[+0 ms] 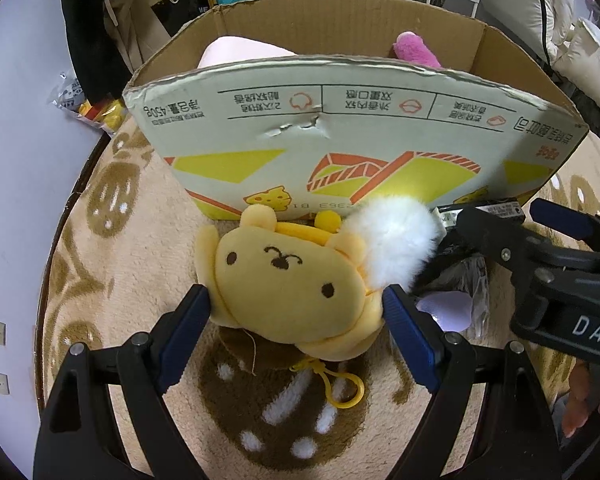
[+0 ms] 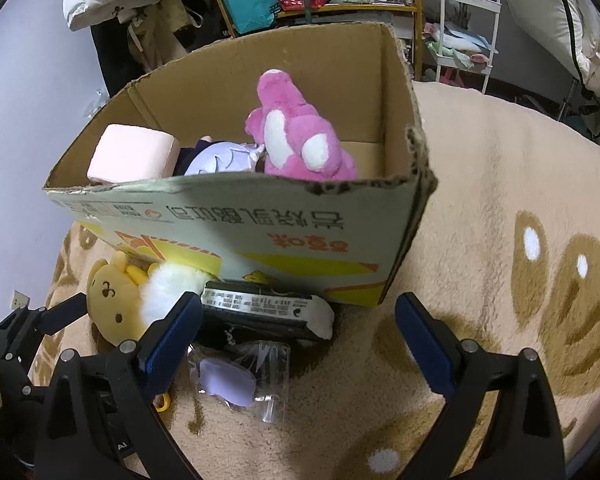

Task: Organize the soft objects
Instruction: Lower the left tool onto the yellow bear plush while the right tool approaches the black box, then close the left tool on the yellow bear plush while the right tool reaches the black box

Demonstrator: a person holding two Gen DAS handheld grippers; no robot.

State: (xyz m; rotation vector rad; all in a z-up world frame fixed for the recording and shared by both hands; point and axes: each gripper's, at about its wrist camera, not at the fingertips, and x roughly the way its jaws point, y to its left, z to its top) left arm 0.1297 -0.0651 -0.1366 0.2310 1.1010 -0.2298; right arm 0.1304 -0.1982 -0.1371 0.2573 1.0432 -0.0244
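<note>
Left gripper (image 1: 296, 312) straddles the yellow bear plush (image 1: 284, 280), 1 blue pad on each flank, touching or all but touching; whether they press yet, I can't tell, so call it spread wide around the toy, not a sure grip. The bear lies on the tan rug (image 1: 100, 280), just in front of the cardboard box (image 1: 340, 128), with a white fluffy pom-pom (image 1: 392, 244) against its right ear and a yellow clip loop (image 1: 346, 392) trailing below.

Right gripper (image 2: 300, 344) hangs open and empty above the rug, jaws wide, with a clear packet holding a lilac piece (image 2: 240, 380) just by its left finger and a black-and-white item (image 2: 268, 312) beyond. In the box: a pink plush (image 2: 296, 140), a pale pink block (image 2: 134, 154), a lilac-haired doll (image 2: 220, 158).

Risks, as I judge them: the plush is squashy, so a shallow pinch could slip, the pom-pom may drag along, and the loop might snag the box's near rim.

Writing: box print is upside down, "450g" legible, the rest is Chinese characters; right gripper's body shows "DAS".
</note>
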